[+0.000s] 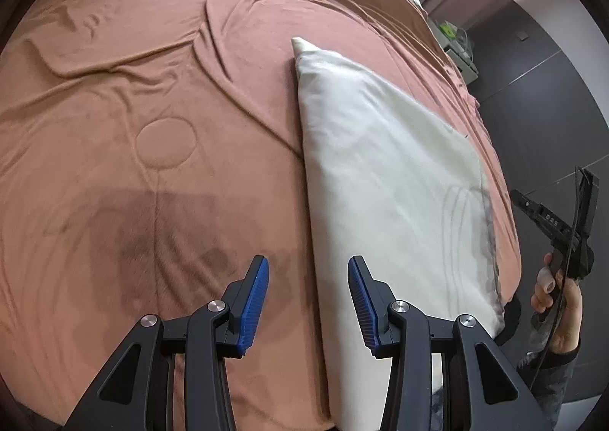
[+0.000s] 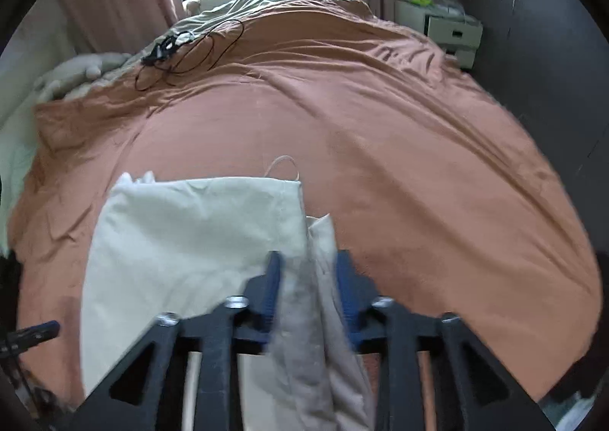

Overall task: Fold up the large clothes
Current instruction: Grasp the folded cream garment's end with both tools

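The right gripper (image 2: 307, 280) pinches a bunched fold of the white garment (image 2: 182, 237), whose lower part is cut off. The left gripper (image 1: 308, 298), spread, hovers over the garment's edge on the brown bedspread (image 1: 133, 107). Beyond lies a tangled black cable (image 2: 190, 46).

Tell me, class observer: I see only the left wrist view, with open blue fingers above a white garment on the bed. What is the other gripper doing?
Observer: The right gripper has a bunched edge of the white garment between its fingers.
Operator: Anything beyond that edge?
Observer: A thin white loop sticks out at the garment's far edge.
Operator: And past the bed?
Observer: A white drawer unit stands at its far right.
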